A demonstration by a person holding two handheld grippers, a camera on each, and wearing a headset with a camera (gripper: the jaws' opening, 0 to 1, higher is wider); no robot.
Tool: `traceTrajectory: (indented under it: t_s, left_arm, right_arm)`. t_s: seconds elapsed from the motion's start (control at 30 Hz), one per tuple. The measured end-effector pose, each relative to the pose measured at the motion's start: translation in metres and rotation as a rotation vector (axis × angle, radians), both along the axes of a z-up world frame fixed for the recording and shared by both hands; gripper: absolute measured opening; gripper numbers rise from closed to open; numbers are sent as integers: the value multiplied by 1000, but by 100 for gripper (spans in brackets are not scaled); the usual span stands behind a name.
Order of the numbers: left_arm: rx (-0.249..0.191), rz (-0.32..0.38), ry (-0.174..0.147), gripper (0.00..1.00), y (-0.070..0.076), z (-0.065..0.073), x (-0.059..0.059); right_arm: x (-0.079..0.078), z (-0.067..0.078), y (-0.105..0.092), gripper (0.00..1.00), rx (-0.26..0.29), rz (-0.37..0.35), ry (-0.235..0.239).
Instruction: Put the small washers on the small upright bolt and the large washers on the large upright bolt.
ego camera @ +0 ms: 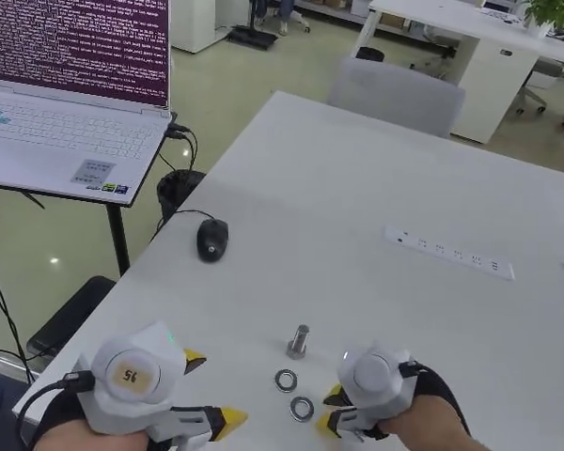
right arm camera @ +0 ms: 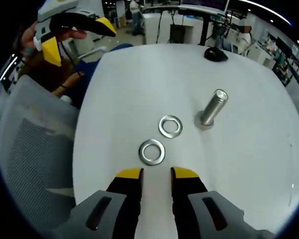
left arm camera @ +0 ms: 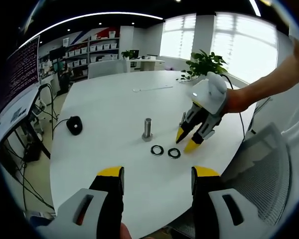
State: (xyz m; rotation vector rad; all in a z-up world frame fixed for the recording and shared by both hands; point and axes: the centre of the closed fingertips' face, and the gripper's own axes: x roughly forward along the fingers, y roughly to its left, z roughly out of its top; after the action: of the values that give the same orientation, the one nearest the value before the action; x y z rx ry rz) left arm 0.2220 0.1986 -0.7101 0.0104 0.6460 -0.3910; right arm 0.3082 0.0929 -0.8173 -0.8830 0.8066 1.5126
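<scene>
One silvery bolt stands upright, head down, on the white table; two flat silvery rings lie flat close by, apart from each other, both off the bolt: near washer, far washer; left gripper at the table's near edge, jaws spread wide, empty; right gripper just beside the near washer, jaws narrowly parted, gripping nothing.

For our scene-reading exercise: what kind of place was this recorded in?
Probably an open-plan office: a laptop beside a white table, a mouse and power strip on it, storage shelves beyond.
</scene>
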Motion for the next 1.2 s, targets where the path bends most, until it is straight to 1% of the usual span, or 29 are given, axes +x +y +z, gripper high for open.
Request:
traceTrajectory:
  t_s: [0.03,0.1,0.13,0.27,0.37,0.43,0.47,0.57,0.6,0.63,0.67,0.7,0.77,0.8,1.13,1.2]
  left_arm:
    - [0,2,-1,54,1,0,0]
    - [0,7,0,54,2,0,0]
    - [-2,10,1,54,3,-1,0]
    - [-1,10,2,54,5,-2,0]
    - [-2,10,2,54,5,-2,1]
    - [-2,10,1,54,5,-2,1]
    - [-2,11,1,54,5,-1,2]
    - [-3,13,2,54,6,-2,2]
    - [-3,14,2,54,6,-2,2]
    - [-3,15,2,54,6,-1,2]
    - [-3,15,3,54,7,-1,2]
    - [-1,15,3,54,7,-2,2]
    - [-2,17,5,54,7,-2,2]
    - [-2,16,5,54,7,-3,2]
    - [-3,13,8,54,5,-3,3]
    - [-2,12,8,54,5,-3,3]
  right_arm:
    - [0,1,2,25,0,11,2]
    - [-3,1,6,26,1,56,5]
    - [-6,2,8,27,2,87,16]
    - [-8,2,14,30,0,156,5]
    - [-6,0,17,30,-22,205,-15]
    - [-6,-2,18,30,-32,226,-17]
    - [-5,-3,18,30,-35,232,-15]
    - [-13,-5,18,30,-42,292,19]
    - [-14,-5,18,30,-48,315,10]
    - [-14,-7,15,30,-65,357,-2]
    - [-13,-8,16,30,-62,377,-22]
    - [-15,-7,17,30,-58,411,-24]
    - [-14,-7,16,30,-73,418,-27]
    - [-13,-7,16,29,-75,436,-33]
    - [-14,-7,18,28,-77,506,-38]
    - [-14,-8,19,25,-70,503,-38]
